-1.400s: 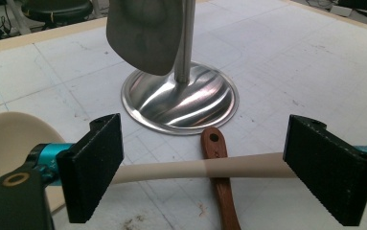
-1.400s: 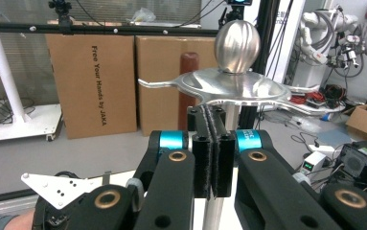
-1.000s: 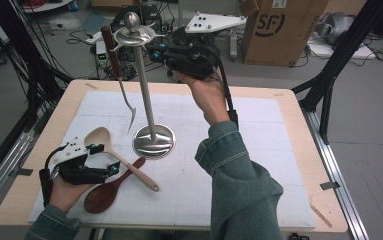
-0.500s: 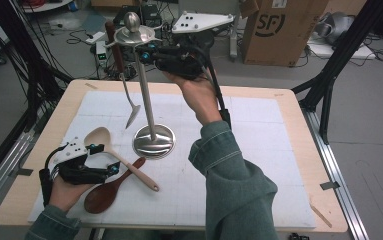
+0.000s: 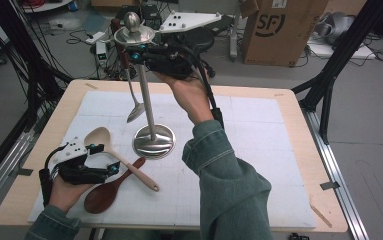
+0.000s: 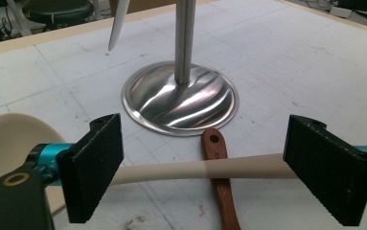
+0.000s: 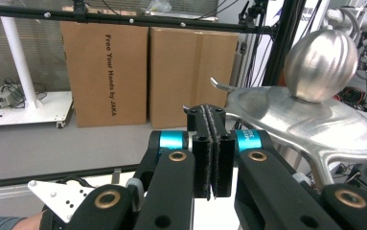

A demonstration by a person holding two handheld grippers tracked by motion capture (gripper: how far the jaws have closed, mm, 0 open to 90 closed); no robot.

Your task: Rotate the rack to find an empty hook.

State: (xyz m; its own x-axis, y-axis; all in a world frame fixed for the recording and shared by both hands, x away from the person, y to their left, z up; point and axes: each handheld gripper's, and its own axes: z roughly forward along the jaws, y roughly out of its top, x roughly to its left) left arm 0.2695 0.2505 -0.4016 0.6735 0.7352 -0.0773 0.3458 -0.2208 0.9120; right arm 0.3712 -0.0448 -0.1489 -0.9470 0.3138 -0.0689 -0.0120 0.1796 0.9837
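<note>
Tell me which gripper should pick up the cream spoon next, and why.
Left. The left gripper already has its open jaws on either side of the cream spoon handle on the mat. The right gripper is shut, up by the top of the metal stand.

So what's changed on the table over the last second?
The right gripper, jaws shut, has slid left along the top of the stand, and the hanging metal utensil went with it. The left gripper stays open over the cream spoon, which still lies across the brown spoon.
</note>
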